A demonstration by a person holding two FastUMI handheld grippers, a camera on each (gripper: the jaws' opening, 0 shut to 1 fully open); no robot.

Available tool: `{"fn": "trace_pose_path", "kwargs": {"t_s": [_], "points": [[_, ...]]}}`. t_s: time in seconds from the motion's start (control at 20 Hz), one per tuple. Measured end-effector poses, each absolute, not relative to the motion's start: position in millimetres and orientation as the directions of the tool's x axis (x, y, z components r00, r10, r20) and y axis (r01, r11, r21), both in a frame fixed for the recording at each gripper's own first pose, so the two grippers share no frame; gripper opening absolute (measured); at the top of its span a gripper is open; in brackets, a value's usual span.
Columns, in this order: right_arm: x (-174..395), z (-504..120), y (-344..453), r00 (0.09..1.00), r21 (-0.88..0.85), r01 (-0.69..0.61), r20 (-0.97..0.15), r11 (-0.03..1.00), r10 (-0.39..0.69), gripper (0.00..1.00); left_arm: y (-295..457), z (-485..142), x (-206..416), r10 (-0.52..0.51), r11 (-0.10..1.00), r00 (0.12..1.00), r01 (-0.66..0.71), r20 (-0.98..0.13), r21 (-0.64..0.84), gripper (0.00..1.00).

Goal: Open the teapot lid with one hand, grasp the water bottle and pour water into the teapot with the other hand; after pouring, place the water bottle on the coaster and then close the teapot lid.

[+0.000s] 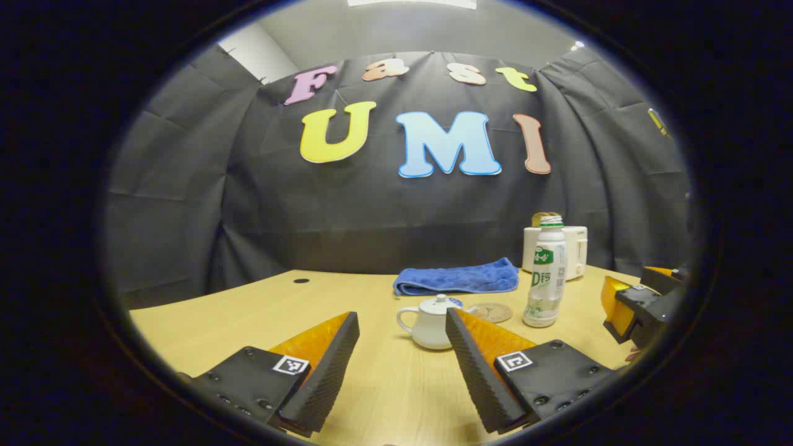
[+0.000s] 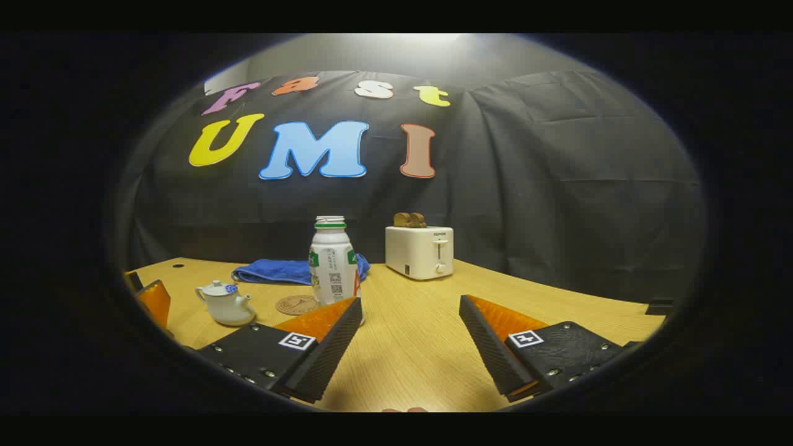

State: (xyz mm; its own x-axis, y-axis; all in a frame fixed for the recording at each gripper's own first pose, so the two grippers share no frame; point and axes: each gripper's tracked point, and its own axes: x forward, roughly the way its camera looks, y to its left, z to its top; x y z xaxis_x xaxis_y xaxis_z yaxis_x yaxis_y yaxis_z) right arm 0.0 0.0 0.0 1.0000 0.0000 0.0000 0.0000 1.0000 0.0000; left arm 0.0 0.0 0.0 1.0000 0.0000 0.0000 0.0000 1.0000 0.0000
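A small white teapot (image 1: 432, 325) with its lid on stands on the wooden table, just ahead of my open left gripper (image 1: 401, 327). To its right lie a round brown coaster (image 1: 492, 311) and an upright, uncapped white water bottle (image 1: 546, 272). In the right gripper view the bottle (image 2: 332, 263) stands just beyond the left finger of my open right gripper (image 2: 412, 310), with the coaster (image 2: 297, 304) and teapot (image 2: 225, 303) farther left. Nothing lies between the fingers of either gripper. The right gripper (image 1: 638, 303) also shows at the right edge of the left gripper view.
A folded blue towel (image 1: 457, 277) lies behind the teapot. A white toaster (image 2: 419, 251) with bread in it stands at the back of the table (image 2: 427, 347). Black cloth walls close the booth behind.
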Motion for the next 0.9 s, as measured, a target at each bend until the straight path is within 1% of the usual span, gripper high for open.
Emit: {"fn": "trace_pose_path", "kwargs": {"t_s": [0.1, 0.15, 0.25, 0.35, 0.5, 0.6, 0.8, 0.9], "points": [[-1.0, 0.2, 21.9, 0.991, -0.007, -0.136, -0.002, 0.991, 0.136, 0.98, -6.3, 1.9, 4.4, -0.008, 1.0, 1.0, 0.008, -0.003, -0.008, 1.0], [-2.5, -1.9, 26.9, 0.983, -0.003, -0.183, -0.012, 0.983, 0.183, 0.97, -13.5, -1.4, 3.9, -0.029, 0.999, 0.999, 0.029, -0.019, -0.021, 1.0], [-6.8, -3.8, 29.1, 0.972, 0.027, -0.231, -0.04, 0.973, 0.232, 0.97, -21.0, -3.1, 3.3, -0.057, 0.998, 0.997, 0.055, -0.056, -0.033, 1.0], [-11.3, 6.2, 26.2, 0.968, 0.053, -0.246, -0.038, 0.968, 0.248, 0.97, -22.8, 8.1, 1.7, -0.066, 0.997, 0.996, 0.064, -0.056, -0.03, 1.0], [-15.3, 37.1, 21.9, 0.967, 0.021, -0.254, 0.0, 0.967, 0.254, 0.97, -20.1, 36.9, -0.7, -0.063, 0.998, 0.998, 0.062, -0.019, -0.023, 1.0], [-17.2, 52.3, 27.2, 0.96, 0.024, -0.281, 0.007, 0.96, 0.28, 0.97, -18.6, 49.2, 1.5, -0.053, 0.998, 0.999, 0.053, -0.012, -0.015, 1.0], [-10.8, 61.4, 39.4, 0.933, 0.017, -0.359, 0.007, 0.933, 0.359, 0.97, -25.4, 55.2, 5.9, -0.064, 0.998, 0.998, 0.064, -0.014, -0.031, 1.0], [-3.9, 56.7, 33.8, 0.931, 0.019, -0.364, -0.009, 0.931, 0.365, 0.97, -26.8, 55.4, 8.0, -0.065, 0.997, 0.998, 0.065, -0.014, -0.029, 1.0]]}}
